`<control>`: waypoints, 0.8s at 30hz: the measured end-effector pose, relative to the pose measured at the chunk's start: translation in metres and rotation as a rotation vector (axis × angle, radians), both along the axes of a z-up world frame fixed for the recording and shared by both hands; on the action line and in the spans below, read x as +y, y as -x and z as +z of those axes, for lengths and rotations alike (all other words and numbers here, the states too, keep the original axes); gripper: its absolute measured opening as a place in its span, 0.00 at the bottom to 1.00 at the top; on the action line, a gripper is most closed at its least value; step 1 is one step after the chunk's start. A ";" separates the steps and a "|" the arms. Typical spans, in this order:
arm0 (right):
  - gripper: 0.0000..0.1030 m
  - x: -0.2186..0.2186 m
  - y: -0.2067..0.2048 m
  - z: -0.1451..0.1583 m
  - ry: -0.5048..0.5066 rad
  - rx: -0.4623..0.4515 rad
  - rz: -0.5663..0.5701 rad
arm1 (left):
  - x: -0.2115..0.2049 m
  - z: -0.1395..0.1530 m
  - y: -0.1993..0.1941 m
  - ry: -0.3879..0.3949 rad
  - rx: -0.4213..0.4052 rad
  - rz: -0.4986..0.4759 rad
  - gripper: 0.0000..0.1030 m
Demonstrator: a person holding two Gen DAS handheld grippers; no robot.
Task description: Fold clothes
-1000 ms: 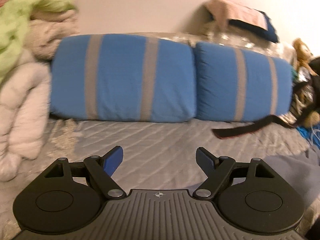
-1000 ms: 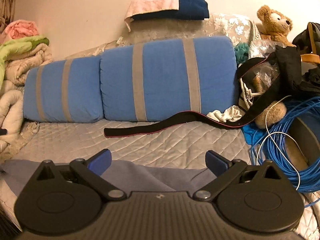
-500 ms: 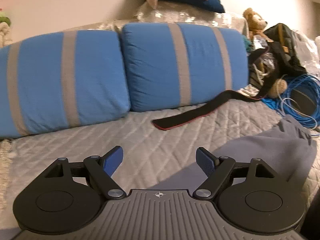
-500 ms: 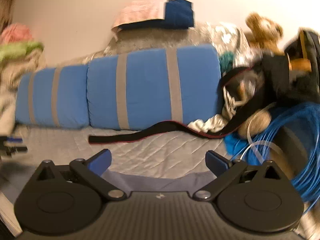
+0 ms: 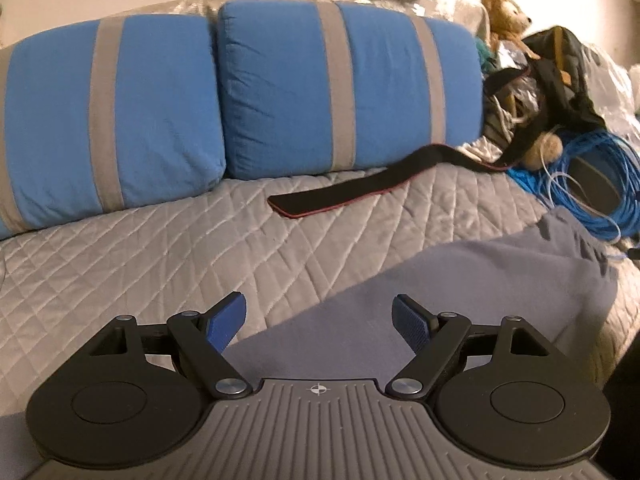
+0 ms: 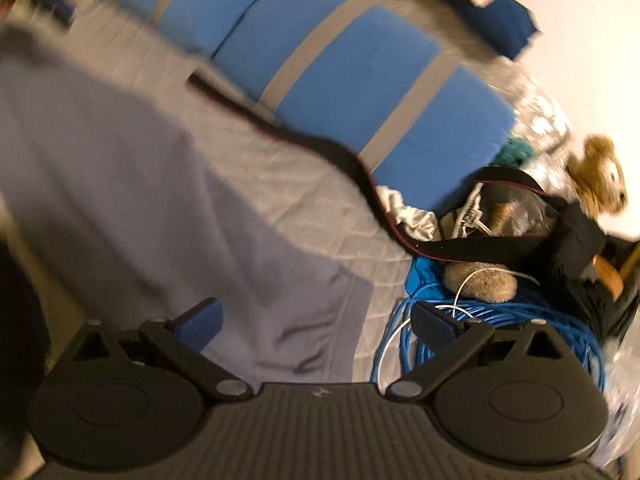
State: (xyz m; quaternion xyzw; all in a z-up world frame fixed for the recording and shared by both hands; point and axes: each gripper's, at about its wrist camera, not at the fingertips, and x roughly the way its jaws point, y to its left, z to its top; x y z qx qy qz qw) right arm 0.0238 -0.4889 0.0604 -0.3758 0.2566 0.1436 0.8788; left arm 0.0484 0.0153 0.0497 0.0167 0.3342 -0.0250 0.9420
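I have both grippers over the bed [image 5: 120, 248], which is covered in a grey quilted spread. The left gripper [image 5: 319, 322] has its jaws wide apart with nothing between them; its blue pads [image 5: 226, 322] hang above the near left edge of the grey garment [image 5: 460, 292]. That garment lies flat on the quilt, running from the near middle out to the right, where its far end bunches just beside the blue cable coil [image 5: 592, 184].

The right gripper [image 6: 316, 322] is also spread open and empty. Its view is tilted and blurred, looking down on the right end of the grey garment [image 6: 120, 184], with a seamed hem under the jaws and the cable coil [image 6: 500, 320] just to the right.

Farther off, two blue pillows [image 5: 340, 88] with grey stripes stand along the wall, a black strap [image 5: 352, 194] lies on the quilt in front of them, and a teddy bear [image 5: 504, 8] sits at the far right.
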 end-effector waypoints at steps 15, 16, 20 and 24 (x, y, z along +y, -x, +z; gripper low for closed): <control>0.99 0.015 0.002 -0.086 0.468 -0.077 0.155 | -0.042 -0.011 0.008 -0.145 0.032 -0.205 0.77; 0.98 0.015 0.001 -0.090 0.484 -0.090 0.155 | -0.048 -0.014 0.009 -0.181 0.037 -0.234 0.77; 0.76 0.016 -0.003 -0.098 0.516 -0.070 0.176 | -0.071 -0.024 0.018 -0.272 0.039 -0.346 0.77; 0.38 0.020 -0.004 -0.103 0.558 0.002 0.217 | -0.089 -0.030 0.029 -0.325 0.019 -0.444 0.77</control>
